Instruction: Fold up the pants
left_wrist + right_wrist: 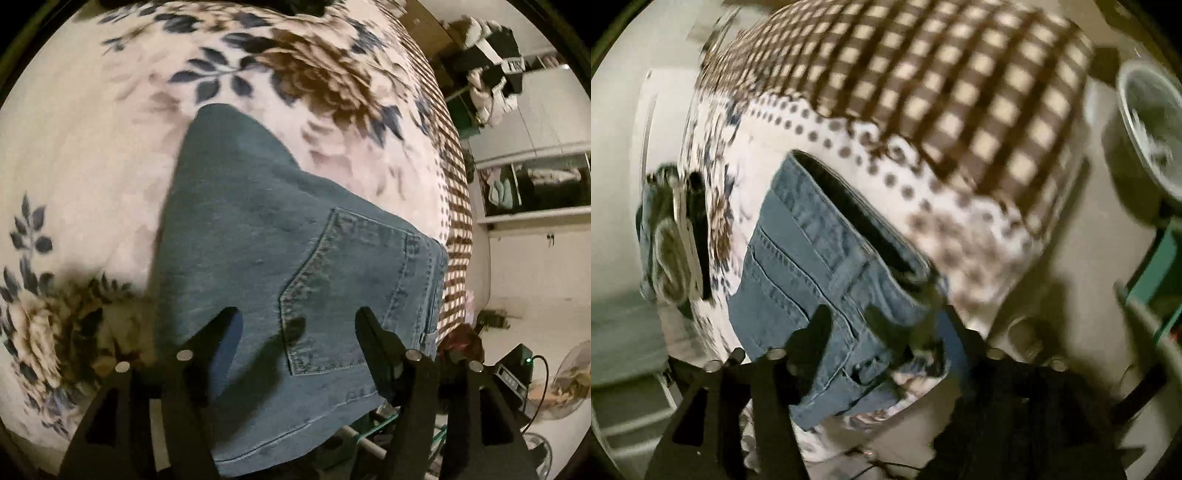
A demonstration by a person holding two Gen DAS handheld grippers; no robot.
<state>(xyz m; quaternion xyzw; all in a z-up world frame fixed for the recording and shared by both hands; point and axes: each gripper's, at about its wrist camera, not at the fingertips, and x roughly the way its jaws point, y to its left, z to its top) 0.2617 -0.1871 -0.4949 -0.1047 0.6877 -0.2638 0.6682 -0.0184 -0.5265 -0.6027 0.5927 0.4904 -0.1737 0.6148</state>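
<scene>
Blue jeans (266, 258) lie folded on a floral bedspread (92, 155), back pocket (351, 288) up and waistband toward the bed's right edge. My left gripper (297, 325) is open just above the jeans near the pocket, holding nothing. In the right wrist view the jeans' waistband end (820, 251) lies at the bed's edge. My right gripper (886, 325) is open over that waistband end, its fingers apart above the denim.
A brown checked cover (942, 85) lies on the bed beyond the jeans. White cabinets (535, 177) and hanging clothes (491, 85) stand right of the bed. A fan (1156, 129) stands at the right. Folded clothes (665, 236) sit at the left.
</scene>
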